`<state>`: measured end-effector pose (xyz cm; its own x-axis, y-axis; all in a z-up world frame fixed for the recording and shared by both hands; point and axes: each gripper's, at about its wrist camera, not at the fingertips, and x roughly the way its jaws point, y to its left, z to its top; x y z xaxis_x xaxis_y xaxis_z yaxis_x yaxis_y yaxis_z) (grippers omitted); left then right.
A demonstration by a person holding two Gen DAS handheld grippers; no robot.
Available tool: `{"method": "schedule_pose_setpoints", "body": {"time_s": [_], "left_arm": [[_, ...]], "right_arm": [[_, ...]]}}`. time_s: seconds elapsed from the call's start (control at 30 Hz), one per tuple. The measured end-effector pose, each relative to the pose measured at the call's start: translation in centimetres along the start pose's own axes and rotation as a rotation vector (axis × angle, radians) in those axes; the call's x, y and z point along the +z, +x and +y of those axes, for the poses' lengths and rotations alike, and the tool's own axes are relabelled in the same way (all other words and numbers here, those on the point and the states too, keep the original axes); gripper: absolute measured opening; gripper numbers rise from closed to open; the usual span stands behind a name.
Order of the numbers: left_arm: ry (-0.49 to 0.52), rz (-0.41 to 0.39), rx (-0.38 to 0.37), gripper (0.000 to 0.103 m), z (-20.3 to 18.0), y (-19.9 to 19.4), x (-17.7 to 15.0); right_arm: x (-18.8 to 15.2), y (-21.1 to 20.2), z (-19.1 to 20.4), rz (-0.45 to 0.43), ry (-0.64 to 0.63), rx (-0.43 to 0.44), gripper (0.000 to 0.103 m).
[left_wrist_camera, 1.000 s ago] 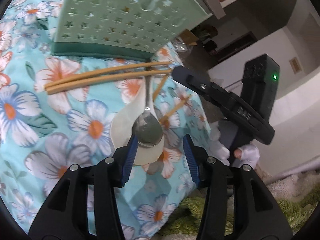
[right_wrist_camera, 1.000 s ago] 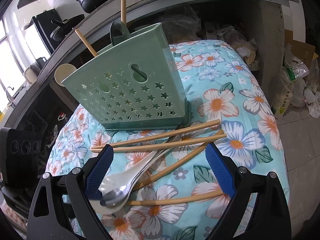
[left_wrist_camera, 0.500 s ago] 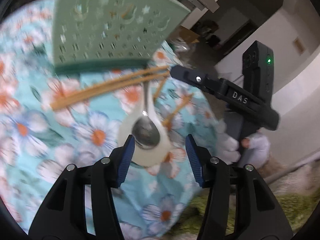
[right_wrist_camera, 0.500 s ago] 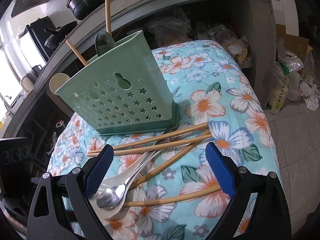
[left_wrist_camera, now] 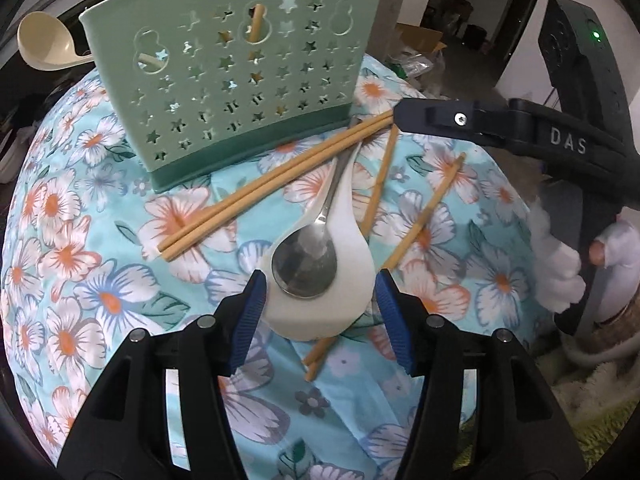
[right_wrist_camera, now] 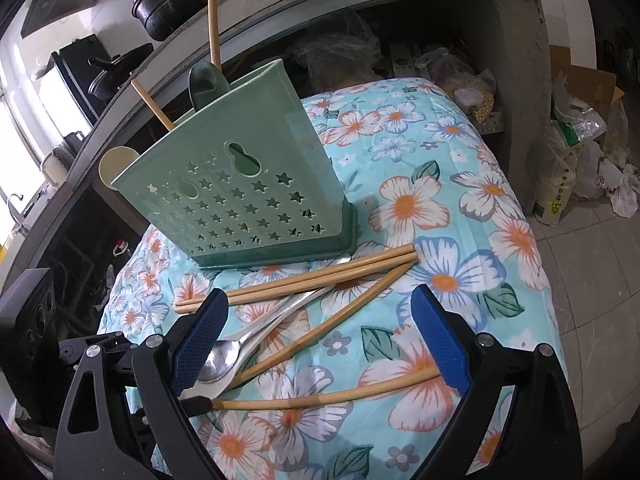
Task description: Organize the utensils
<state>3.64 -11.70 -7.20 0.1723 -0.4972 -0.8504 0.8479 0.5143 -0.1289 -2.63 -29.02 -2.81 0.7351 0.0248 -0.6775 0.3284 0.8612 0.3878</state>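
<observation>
spoons [left_wrist_camera: 316, 276] between opening left jaws

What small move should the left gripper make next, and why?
Probably ease the left gripper down around the white spoon bowl, then close. Its jaws are opening and already straddle that bowl without touching it. The metal spoon lies nested in it, so both may lift together toward the green holder.

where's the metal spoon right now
In the left wrist view the metal spoon lies nested in the white spoon on the floral cloth, its handle under the chopstick pair.
</observation>
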Motion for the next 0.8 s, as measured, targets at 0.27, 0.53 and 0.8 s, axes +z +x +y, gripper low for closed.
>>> {"method": "schedule_pose_setpoints", "body": {"time_s": [0.27,0.53,0.8], "left_arm": [[-0.047,-0.057,0.008,0.054,1.1,-1.9,0.3],[-0.073,-0.021,0.029,0.054,2.6,-1.8,0.4],[-0.079,0.016,0.014,0.052,2.9,-0.5,0.1]], "right_arm": [[0.0,0.1,0.0,0.002,-0.002,0.007,0.091],[0.0,0.1,0.1,0.003,0.000,0.009,0.091],[0.1,0.1,0.1,0.003,0.001,0.007,0.091]]}}
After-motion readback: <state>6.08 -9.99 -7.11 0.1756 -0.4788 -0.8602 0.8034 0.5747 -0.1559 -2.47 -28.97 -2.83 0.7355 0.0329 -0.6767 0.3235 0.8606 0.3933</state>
